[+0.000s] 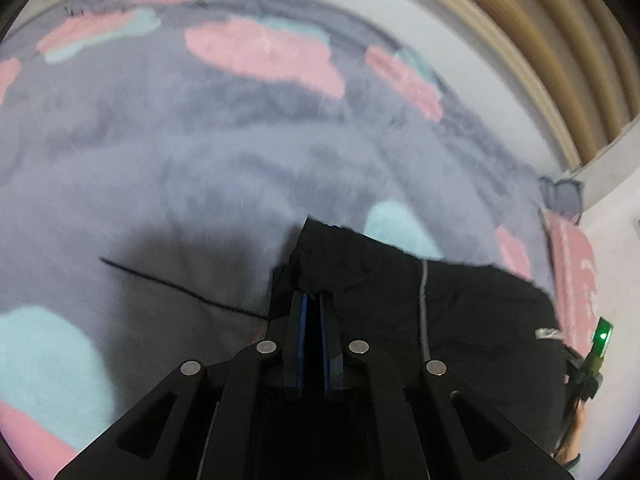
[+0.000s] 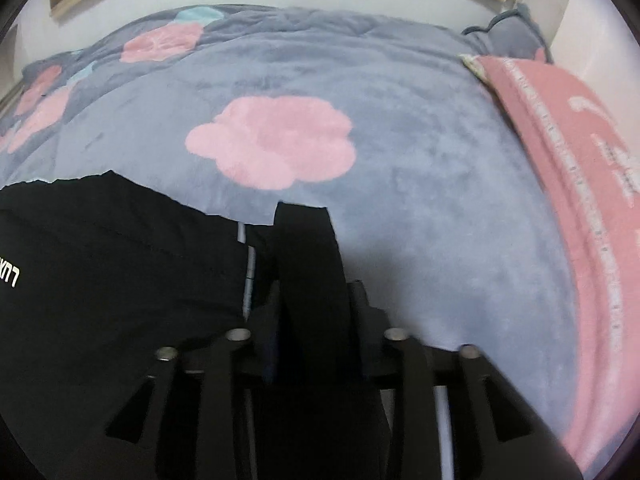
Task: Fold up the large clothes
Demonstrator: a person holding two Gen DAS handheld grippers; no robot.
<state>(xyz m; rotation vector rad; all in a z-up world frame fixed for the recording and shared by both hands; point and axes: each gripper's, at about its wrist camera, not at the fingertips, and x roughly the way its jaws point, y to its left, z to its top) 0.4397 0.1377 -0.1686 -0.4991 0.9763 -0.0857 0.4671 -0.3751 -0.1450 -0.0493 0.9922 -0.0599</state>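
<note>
Both grippers angled down, left gripper [image 1: 313, 296] pinching black garment [image 1: 460, 320]

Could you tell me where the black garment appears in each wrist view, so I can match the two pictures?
Left wrist view: the black garment fills the lower centre and right, beyond the claw.
Right wrist view: the black garment fills the lower left.
Shared landmark: the pink pillow, at the right edge in both views.
</note>
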